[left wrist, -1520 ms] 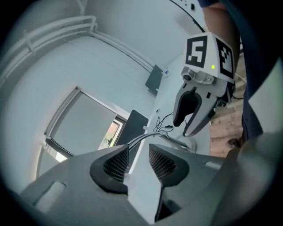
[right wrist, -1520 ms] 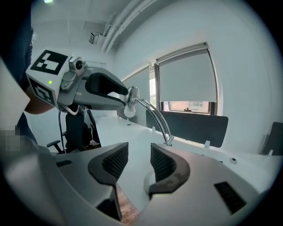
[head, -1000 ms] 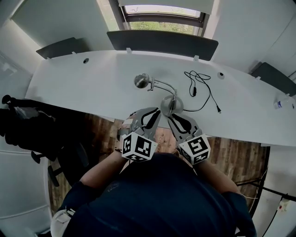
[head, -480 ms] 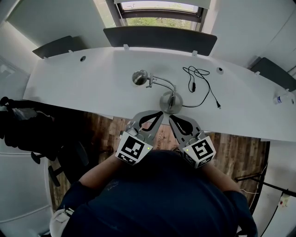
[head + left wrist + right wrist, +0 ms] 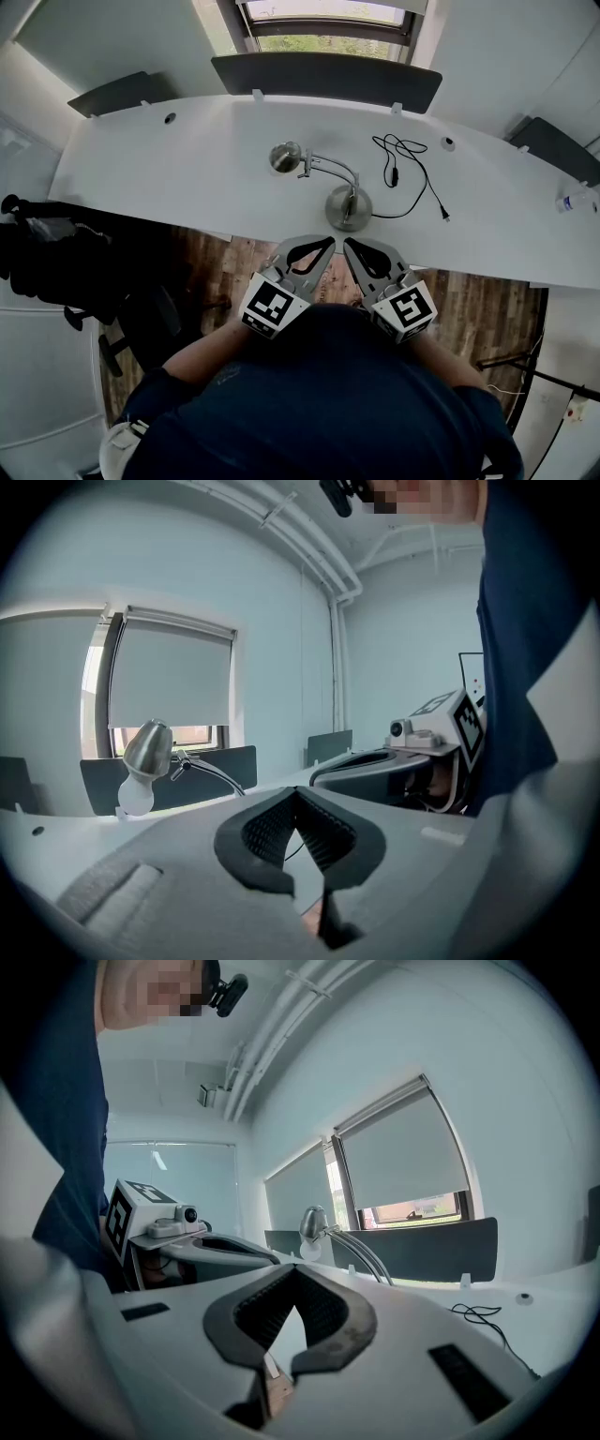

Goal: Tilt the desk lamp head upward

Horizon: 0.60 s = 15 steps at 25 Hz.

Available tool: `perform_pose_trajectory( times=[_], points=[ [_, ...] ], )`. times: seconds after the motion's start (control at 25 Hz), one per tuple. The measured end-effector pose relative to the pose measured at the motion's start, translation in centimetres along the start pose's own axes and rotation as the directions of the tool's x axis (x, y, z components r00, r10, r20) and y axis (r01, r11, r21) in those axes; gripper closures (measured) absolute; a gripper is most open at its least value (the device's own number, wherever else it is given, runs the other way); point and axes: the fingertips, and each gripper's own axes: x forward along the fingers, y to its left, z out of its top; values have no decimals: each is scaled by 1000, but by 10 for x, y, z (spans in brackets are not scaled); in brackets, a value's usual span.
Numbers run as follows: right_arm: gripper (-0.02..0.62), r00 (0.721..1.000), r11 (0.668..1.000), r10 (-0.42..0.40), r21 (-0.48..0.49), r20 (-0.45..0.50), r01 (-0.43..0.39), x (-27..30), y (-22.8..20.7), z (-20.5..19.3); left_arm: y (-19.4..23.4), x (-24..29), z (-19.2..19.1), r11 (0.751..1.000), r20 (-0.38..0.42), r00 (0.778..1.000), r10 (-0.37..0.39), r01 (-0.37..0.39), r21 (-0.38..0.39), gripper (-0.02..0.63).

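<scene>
A silver desk lamp stands near the front edge of the white desk [image 5: 159, 178]: round base [image 5: 349, 207], curved neck, and head [image 5: 285, 157] at the left, pointing down. The lamp head [image 5: 147, 749] shows in the left gripper view with its white bulb hanging below, and the lamp head [image 5: 311, 1222] appears again in the right gripper view. My left gripper [image 5: 324, 244] and right gripper [image 5: 351, 246] hang side by side just in front of the desk edge, short of the base. Both are shut with nothing between the jaws.
A black cable [image 5: 405, 175] with a plug lies on the desk right of the lamp. Dark divider panels [image 5: 323, 75] stand along the back, with a window behind. A bottle [image 5: 574, 202] sits at the far right. Wood floor shows below the desk edge.
Both grippers have closed their jaws and pulled back from the lamp base toward me. The lamp has not moved.
</scene>
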Motion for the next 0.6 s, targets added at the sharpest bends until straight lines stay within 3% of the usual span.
perform_pose_trajectory(
  times=[0.6],
  points=[
    [584,1000,1000,2,7,-9,-2,3,-2,-2,3,1,-3,999,-7,1000,12,-11,31,598]
  ],
)
